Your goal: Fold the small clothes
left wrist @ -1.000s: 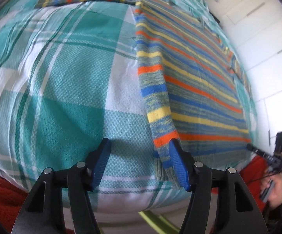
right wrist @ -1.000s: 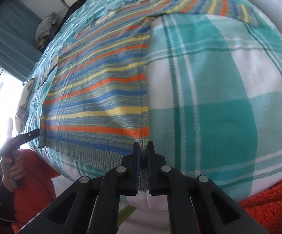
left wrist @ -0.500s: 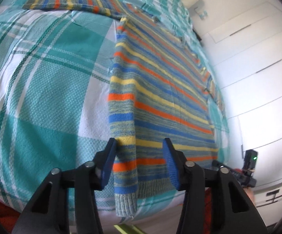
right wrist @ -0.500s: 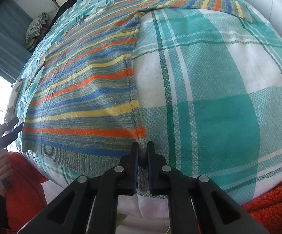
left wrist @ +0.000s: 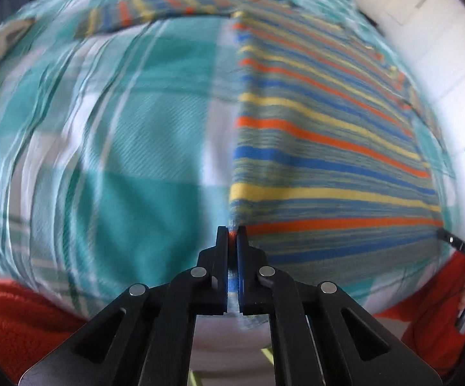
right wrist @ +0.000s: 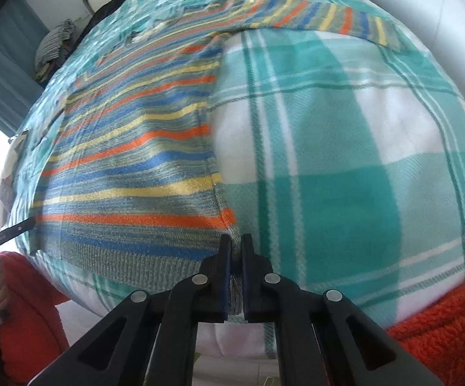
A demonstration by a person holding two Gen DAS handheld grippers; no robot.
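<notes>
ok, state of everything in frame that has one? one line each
striped sweater: lying flat on the bed, sleeves spread sideways, unfolded
left gripper: jaws shut on the sweater's bottom hem corner
right gripper: jaws shut on the other bottom hem corner
plaid bedspread: spread out beneath the sweater

One striped sweater (left wrist: 322,148), one plaid bedcover (left wrist: 129,148), two tools: left tool (left wrist: 231,234), right tool (right wrist: 236,244).

- A striped knitted sweater (left wrist: 328,148) (right wrist: 129,173) is lying flat on a teal-and-white checked bedspread (left wrist: 129,148) (right wrist: 344,167).
- One sleeve is stretching sideways at the far end.
- An orange fleece sleeve (right wrist: 441,315) is sitting nearest, below the bedspread's edge.
</notes>
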